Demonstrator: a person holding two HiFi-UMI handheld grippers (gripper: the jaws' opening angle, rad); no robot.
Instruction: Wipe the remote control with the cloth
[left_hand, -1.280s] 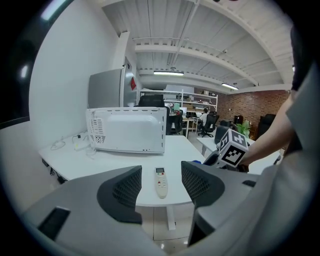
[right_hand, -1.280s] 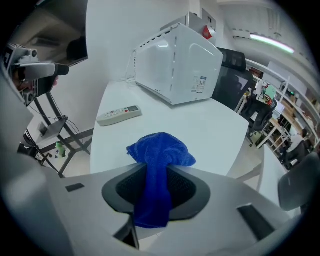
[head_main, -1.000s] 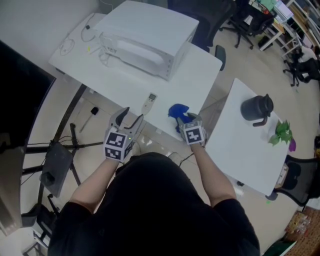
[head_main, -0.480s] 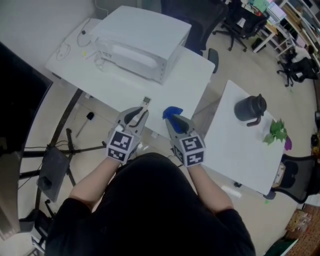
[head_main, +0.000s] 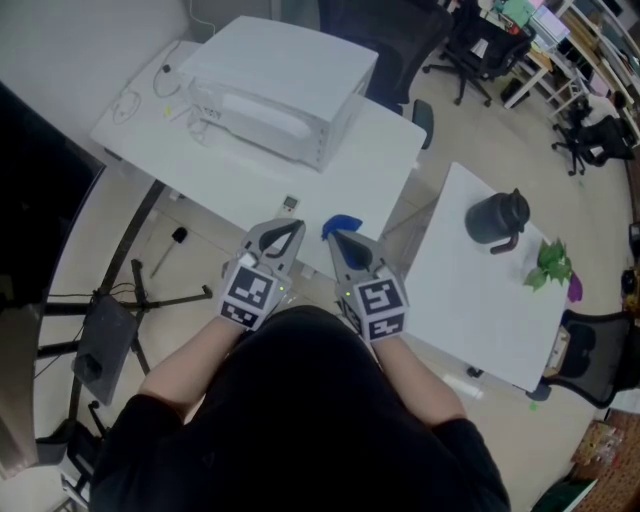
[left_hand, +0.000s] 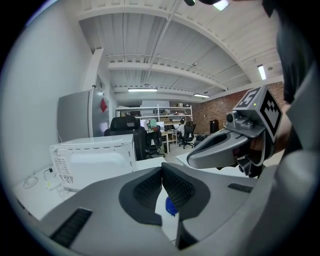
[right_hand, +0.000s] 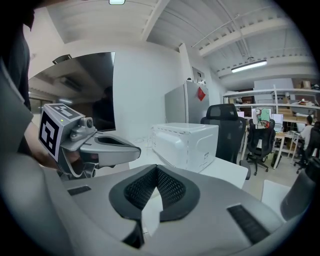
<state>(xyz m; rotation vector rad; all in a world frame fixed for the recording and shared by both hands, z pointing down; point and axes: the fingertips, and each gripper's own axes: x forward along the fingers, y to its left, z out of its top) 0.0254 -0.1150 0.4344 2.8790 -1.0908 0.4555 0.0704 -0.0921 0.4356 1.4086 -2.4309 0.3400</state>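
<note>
The small white remote control (head_main: 290, 204) lies near the front edge of the white table (head_main: 230, 175), just beyond my left gripper (head_main: 292, 229). The blue cloth (head_main: 344, 224) lies crumpled to its right, partly hidden behind my right gripper (head_main: 333, 238). Both grippers hover side by side above the table's front edge. Their jaws have just been closing and now stand shut with nothing between them. In the left gripper view the shut pads (left_hand: 172, 187) meet above a bit of the blue cloth (left_hand: 171, 206). In the right gripper view the right gripper (right_hand: 156, 170) shows bare table below.
A big white microwave-like appliance (head_main: 280, 85) fills the back of the table, with cables (head_main: 150, 85) to its left. A second white table (head_main: 480, 300) at the right carries a black kettle (head_main: 497, 220) and a green plant (head_main: 552, 262). Office chairs stand beyond.
Both grippers have risen and drawn together in front of me, and both pairs of jaws have gone from open to shut. The right gripper has left the cloth on the table.
</note>
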